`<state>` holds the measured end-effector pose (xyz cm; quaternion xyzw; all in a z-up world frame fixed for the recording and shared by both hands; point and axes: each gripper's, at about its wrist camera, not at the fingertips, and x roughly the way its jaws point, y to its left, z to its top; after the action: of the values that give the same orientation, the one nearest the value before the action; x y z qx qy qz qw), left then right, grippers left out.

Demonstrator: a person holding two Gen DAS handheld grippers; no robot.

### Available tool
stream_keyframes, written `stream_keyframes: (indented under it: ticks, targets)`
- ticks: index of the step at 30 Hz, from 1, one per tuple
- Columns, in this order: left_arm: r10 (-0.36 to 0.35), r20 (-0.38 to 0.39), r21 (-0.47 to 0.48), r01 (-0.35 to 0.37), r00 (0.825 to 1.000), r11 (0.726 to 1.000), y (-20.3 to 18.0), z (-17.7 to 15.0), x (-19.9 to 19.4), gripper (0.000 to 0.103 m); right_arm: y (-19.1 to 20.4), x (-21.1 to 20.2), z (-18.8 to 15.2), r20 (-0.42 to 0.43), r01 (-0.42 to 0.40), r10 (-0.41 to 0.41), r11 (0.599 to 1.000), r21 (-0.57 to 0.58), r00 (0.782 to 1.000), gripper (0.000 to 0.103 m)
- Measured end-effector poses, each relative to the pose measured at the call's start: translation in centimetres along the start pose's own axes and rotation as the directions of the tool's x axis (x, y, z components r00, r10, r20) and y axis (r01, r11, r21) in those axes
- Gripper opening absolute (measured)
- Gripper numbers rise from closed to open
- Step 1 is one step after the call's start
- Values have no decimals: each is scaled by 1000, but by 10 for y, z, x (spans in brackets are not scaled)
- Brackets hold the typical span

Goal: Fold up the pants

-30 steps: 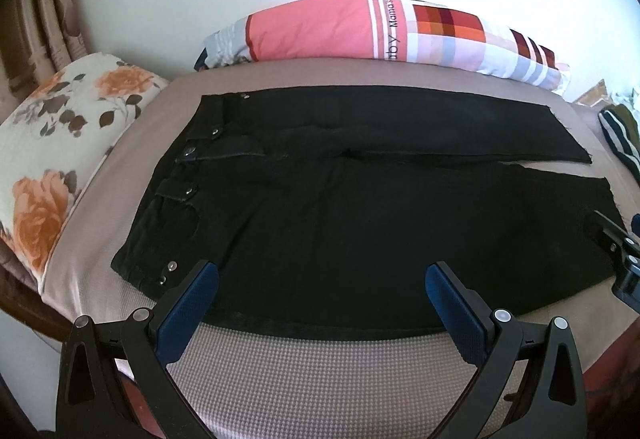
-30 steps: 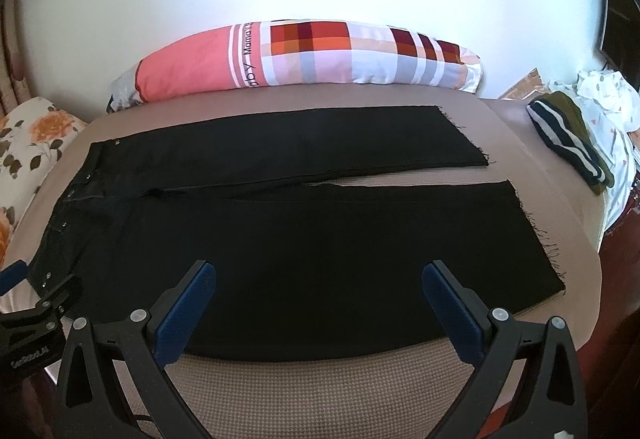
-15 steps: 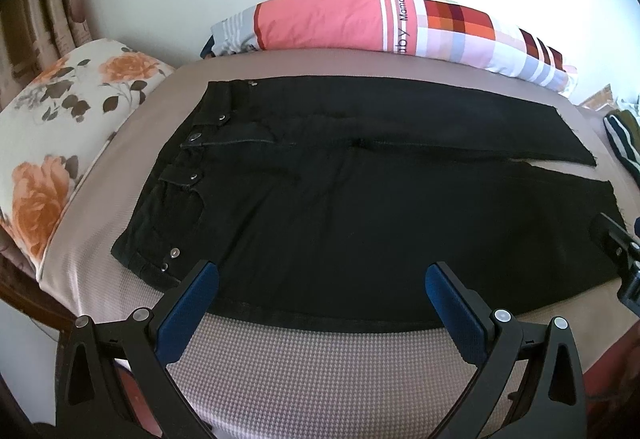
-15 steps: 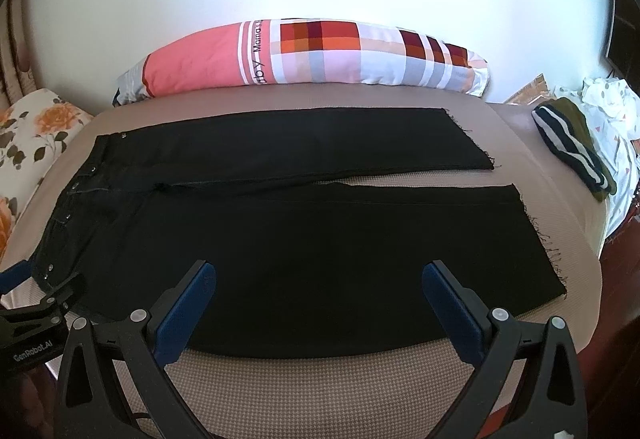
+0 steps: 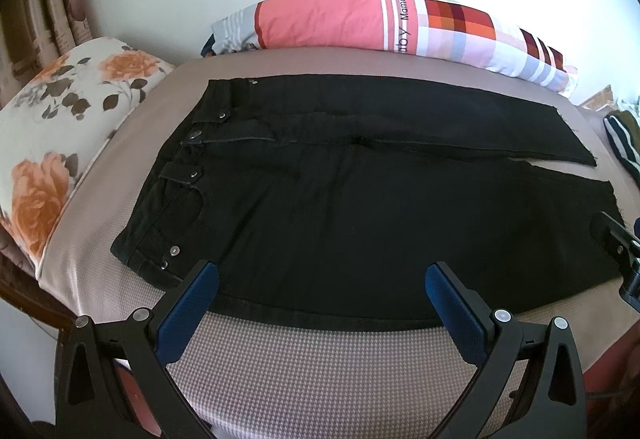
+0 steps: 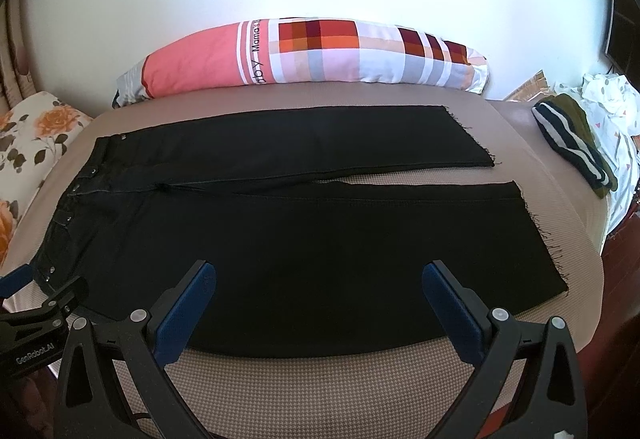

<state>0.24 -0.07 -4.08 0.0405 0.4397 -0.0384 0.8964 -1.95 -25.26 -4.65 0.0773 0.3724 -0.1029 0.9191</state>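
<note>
Looking at this, the fold hasn't started yet: the black pants (image 5: 360,199) lie flat on the bed (image 5: 320,367), waist toward 9 o'clock, hems toward 3, legs slightly split. My guess is the next move means grabbing the near edge at 6 o'clock and carrying it over onto the far leg. The left gripper (image 5: 320,283) and right gripper (image 6: 320,281) both hover spread wide just above that edge, holding nothing, apparently not touching.
</note>
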Motion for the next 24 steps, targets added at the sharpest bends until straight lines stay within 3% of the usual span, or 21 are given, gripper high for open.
stream_keyframes:
  ticks: [24]
  targets:
    - [-1, 0, 0, 1, 1000, 1000, 1, -1, 0, 103, -3, 0, 1, -4, -3, 3, 1000, 1, 1000, 103]
